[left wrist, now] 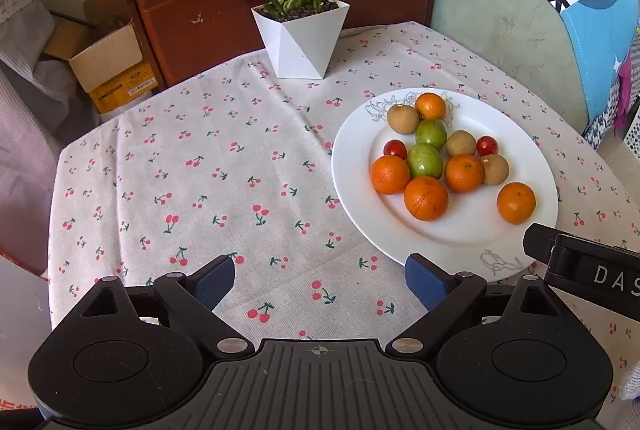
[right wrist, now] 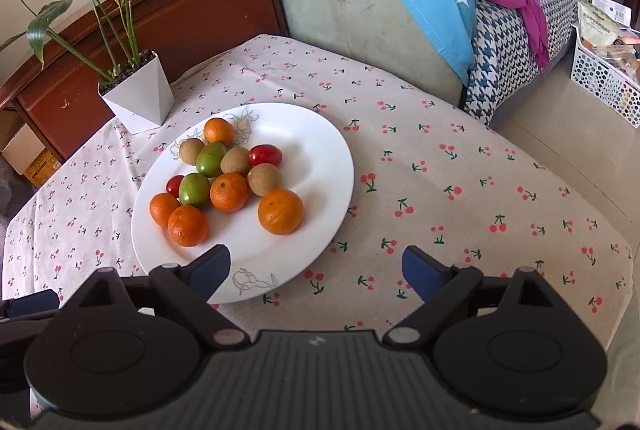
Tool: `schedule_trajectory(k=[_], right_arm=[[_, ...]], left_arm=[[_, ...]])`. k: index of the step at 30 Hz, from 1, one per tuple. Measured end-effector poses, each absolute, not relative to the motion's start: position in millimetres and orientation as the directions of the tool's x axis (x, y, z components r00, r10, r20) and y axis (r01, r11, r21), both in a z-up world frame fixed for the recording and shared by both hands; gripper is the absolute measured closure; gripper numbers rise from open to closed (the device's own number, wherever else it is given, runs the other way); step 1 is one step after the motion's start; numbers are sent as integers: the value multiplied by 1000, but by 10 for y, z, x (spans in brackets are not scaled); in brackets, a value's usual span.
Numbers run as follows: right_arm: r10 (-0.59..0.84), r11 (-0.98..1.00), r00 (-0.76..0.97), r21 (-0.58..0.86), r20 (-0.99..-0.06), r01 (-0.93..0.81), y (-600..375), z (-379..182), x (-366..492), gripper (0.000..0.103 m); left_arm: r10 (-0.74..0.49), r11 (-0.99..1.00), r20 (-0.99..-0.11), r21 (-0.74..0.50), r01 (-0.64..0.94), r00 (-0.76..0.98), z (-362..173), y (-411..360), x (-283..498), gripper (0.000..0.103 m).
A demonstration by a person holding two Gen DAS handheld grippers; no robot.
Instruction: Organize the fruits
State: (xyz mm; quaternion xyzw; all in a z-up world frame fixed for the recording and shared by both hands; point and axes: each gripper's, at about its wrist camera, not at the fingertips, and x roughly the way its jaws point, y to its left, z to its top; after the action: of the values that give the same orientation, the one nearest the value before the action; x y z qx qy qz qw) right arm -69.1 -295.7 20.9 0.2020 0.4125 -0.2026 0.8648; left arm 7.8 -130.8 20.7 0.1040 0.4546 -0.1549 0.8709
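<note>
White plate (right wrist: 320, 134), fruit heaped centre frame.
Your left claw (left wrist: 320, 280) and right claw (right wrist: 316, 270) gape empty; nudging one orange (right wrist: 281, 211) could roll it off.

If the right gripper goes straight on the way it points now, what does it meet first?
Probably the near rim of the plate; the right gripper is open and empty. Depth is unclear, so possibly the tablecloth beside it.

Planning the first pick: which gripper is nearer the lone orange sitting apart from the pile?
Right. The right gripper hangs open just short of the lone orange; the left gripper is open over bare cloth, off to its left.
</note>
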Motion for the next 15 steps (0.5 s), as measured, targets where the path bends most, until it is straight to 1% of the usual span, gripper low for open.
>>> schedule_trajectory(k=[5, 8, 15], right_arm=[[-207, 838, 564, 152, -799, 523, -2950, 194, -674, 11], [-226, 844, 551, 122, -804, 523, -2937, 174, -658, 11], [-208, 853, 554, 128, -806, 507, -2897, 150, -625, 11]], left_arm=[[-165, 933, -827, 45, 356, 538, 192, -1307, 101, 9], [-170, 943, -825, 22, 333, 538, 211, -1258, 143, 9], [-168, 943, -828, 23, 331, 535, 192, -1248, 170, 9]])
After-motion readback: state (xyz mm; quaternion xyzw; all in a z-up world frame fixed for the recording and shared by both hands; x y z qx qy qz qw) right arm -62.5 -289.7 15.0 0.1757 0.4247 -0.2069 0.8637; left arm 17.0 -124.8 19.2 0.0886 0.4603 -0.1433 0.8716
